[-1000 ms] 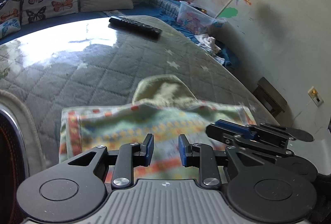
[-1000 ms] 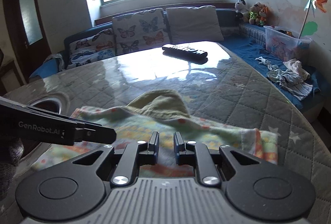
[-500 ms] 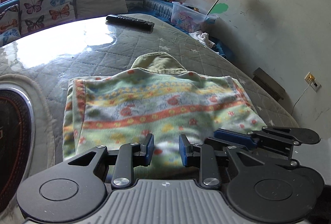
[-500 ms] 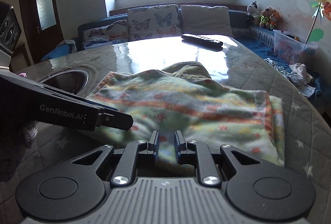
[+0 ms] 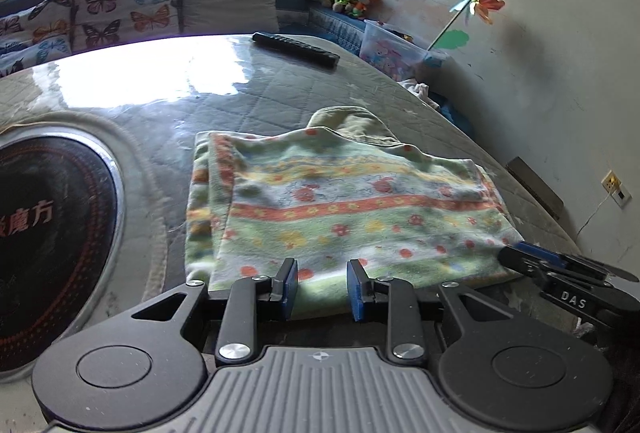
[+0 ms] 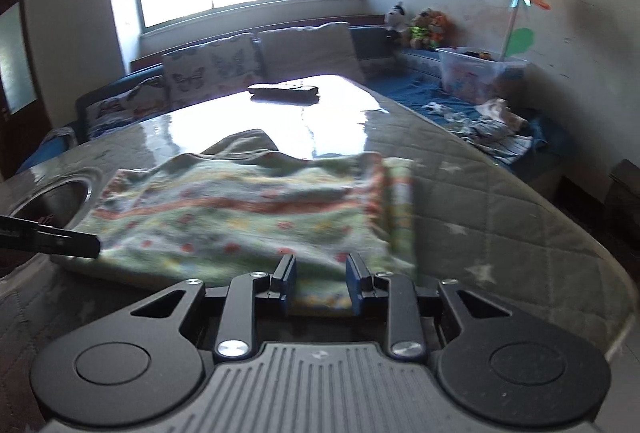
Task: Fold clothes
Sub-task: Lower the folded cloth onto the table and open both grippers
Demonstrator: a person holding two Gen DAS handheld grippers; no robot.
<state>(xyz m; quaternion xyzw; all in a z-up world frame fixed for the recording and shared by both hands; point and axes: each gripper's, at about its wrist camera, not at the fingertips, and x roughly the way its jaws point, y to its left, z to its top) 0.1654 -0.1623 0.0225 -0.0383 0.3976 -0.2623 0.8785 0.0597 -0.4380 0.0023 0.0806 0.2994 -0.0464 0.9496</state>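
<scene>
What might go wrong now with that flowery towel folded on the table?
The right tool is opening at the folded towel's near edge, so the top layer might slip and undo the fold. The towel sits close to the table's near edge, so a tug toward it may drag cloth off. The olive garment underneath may shift too.

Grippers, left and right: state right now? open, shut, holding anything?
Left gripper: open, near hem of the patterned cloth between the pads, not pinched.
Right gripper: jaws opening, the cloth's hem between them, not gripped.
</scene>
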